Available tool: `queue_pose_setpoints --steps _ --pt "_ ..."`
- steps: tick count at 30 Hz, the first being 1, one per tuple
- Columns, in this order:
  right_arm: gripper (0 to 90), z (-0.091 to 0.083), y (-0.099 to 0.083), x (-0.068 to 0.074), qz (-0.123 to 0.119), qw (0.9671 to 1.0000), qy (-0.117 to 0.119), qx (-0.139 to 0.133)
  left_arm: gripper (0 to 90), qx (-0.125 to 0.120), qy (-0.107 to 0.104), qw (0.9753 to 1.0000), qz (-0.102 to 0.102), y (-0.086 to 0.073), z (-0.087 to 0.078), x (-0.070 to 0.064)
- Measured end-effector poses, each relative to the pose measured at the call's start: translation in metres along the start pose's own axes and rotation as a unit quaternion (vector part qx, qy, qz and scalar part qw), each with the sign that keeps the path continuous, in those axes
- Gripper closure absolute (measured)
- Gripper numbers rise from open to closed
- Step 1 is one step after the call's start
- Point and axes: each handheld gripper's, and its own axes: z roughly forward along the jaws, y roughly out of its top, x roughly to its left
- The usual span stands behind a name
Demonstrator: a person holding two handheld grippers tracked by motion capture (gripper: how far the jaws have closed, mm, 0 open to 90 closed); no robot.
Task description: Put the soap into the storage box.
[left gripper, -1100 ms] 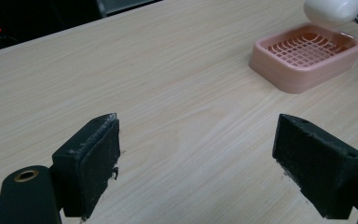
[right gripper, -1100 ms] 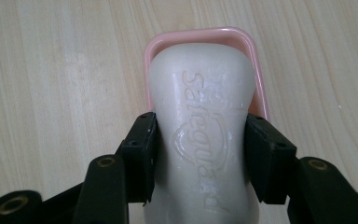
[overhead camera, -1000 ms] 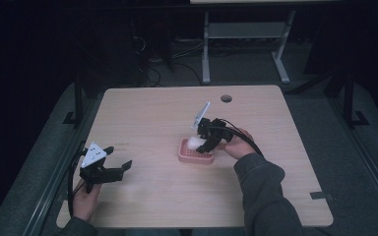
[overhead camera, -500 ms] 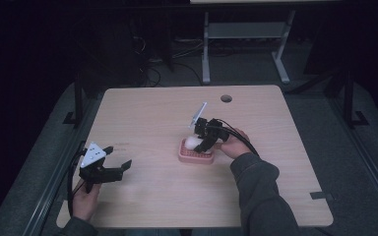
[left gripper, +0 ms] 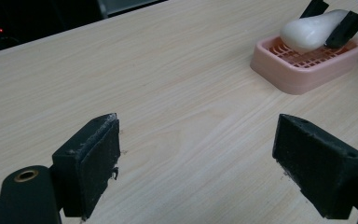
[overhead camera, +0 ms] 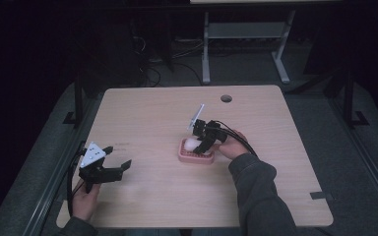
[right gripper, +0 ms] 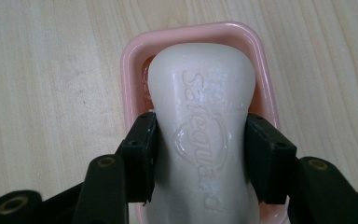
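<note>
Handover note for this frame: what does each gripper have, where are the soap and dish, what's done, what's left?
Right gripper: shut on the white soap bar, over the pink soap dish.
Left gripper: open, holding nothing, over bare table at the near left.
Dish sits mid-table.
Done: soap gripped at the dish.
Left: whether the bar rests on the grid or hangs above it is unclear; probably lower and release.

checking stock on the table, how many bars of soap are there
1. The white soap bar sits over the pink soap dish near the table's middle, pinched between the jaws of the right claw. Nothing in view could hide another.
</note>
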Motion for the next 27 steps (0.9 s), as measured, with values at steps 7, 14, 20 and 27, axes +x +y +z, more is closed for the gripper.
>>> queue_pose_setpoints --steps 7,14,20,27 --pt "48.2 0.003 0.001 0.000 0.001 1.0000 0.001 0.002 14.3 -0.001 -0.001 1.0000 0.001 0.000 0.001 -0.001" --pt "48.2 0.006 0.002 -0.001 0.002 1.0000 0.002 0.004 14.3 -0.001 0.000 1.0000 -0.001 0.000 0.000 0.000" --pt "48.2 0.010 0.002 -0.002 0.004 1.0000 0.000 0.007 14.3 -0.001 0.000 1.0000 0.001 0.000 0.001 -0.001" --pt "48.1 0.015 0.002 -0.001 0.008 0.9999 0.002 0.008 14.3 -0.001 -0.001 1.0000 -0.001 0.000 0.001 -0.001"
